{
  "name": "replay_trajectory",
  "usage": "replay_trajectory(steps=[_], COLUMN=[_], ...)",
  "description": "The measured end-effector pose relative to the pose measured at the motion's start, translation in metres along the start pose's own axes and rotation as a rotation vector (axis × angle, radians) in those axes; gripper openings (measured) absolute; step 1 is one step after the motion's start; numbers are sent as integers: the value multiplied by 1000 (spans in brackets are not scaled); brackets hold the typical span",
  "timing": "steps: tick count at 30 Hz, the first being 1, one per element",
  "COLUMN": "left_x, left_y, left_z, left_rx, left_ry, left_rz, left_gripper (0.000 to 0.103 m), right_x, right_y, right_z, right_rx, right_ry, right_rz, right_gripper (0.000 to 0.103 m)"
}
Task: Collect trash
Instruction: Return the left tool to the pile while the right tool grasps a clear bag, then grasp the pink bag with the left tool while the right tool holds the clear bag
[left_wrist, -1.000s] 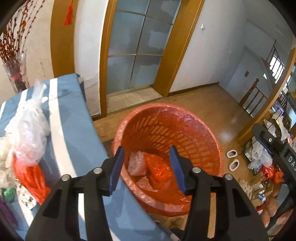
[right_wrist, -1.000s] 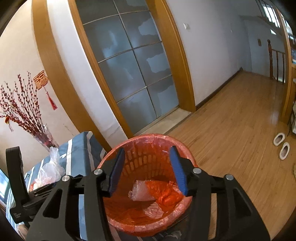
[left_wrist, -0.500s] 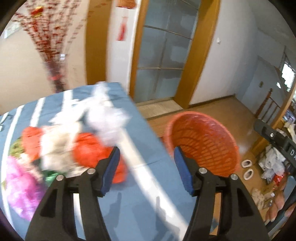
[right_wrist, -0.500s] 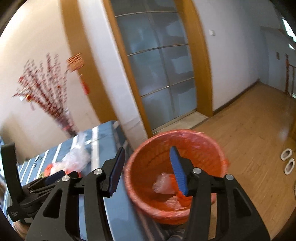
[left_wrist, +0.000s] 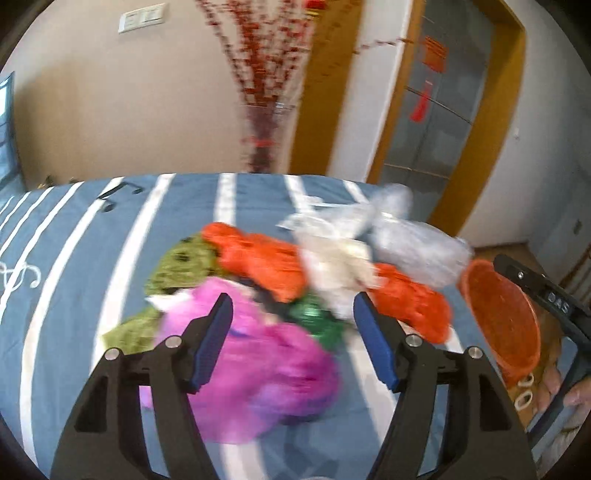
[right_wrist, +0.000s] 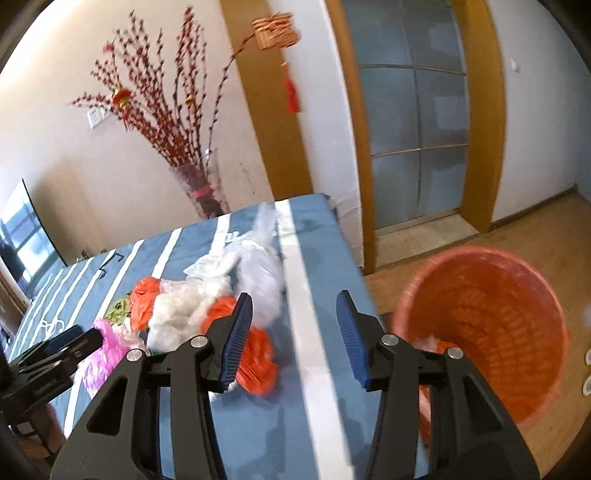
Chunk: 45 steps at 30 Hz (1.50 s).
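Note:
A pile of crumpled plastic bags lies on the blue striped table (left_wrist: 74, 258): a pink bag (left_wrist: 273, 369), orange bags (left_wrist: 262, 258), a green one (left_wrist: 181, 266), white and clear ones (left_wrist: 413, 247). My left gripper (left_wrist: 291, 339) is open and empty, just above the pink bag. My right gripper (right_wrist: 293, 336) is open and empty over the table's right part, next to an orange bag (right_wrist: 258, 362). The orange trash basket (right_wrist: 487, 332) stands on the floor right of the table; it also shows in the left wrist view (left_wrist: 502, 317).
A glass vase with red branches (right_wrist: 199, 184) stands behind the table's far edge. A glazed door (right_wrist: 413, 140) and wooden floor (right_wrist: 535, 225) lie to the right. The left gripper's body (right_wrist: 44, 362) shows at the right view's left edge.
Both grippers have swung left from over the basket to the table. The left one now faces the bag pile; the basket has slid to the right of both views.

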<state>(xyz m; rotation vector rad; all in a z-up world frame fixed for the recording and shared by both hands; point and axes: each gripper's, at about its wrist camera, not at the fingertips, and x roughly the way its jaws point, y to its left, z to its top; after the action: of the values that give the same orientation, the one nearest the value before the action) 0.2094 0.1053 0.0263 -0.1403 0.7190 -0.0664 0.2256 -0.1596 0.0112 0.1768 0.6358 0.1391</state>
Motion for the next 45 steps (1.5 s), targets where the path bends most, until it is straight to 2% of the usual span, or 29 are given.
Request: replay_trajectory(steps=[5, 9, 11, 14, 15, 16, 18, 25, 30, 37, 40, 45], left_x=[2, 2, 1, 2, 3, 3, 3, 3, 8, 10, 9, 15], left_y=[34, 52, 59, 64, 63, 63, 62, 49, 42, 49, 48, 46], left_z=[3, 3, 1, -1, -1, -3, -4, -11, -21, -39, -45, -53], left_rx=[-45, -71, -79, -87, -87, -87, -84, -51, -23, -16, 18, 47], left_ry=[-6, -7, -5, 1, 3, 6, 9, 18, 41, 73, 80, 102], left_rz=[33, 46, 54, 58, 59, 58, 55, 29, 21, 27, 36, 32], left_gripper=[69, 70, 71, 71, 71, 71, 71, 75, 76, 76, 76, 64], right_x=[37, 64, 74, 81, 82, 83, 75, 33, 2, -16, -18, -21], right_y=[21, 25, 26, 29, 30, 31, 31, 17, 7, -3, -5, -4], right_z=[19, 18, 14, 7, 6, 3, 1, 10, 6, -5, -8, -14], right_rx=[-38, -66, -77, -98, -104, -115, -133, -100, -112, -114, -104, -105], right_ry=[24, 88, 131, 165, 171, 176, 154, 35, -9, -3, 7, 21], right_rz=[-23, -40, -29, -24, -24, -25, -29, -46, -55, -43, -29, -15], right_gripper=[48, 46, 40, 24, 12, 7, 4, 3, 3, 3, 3, 3])
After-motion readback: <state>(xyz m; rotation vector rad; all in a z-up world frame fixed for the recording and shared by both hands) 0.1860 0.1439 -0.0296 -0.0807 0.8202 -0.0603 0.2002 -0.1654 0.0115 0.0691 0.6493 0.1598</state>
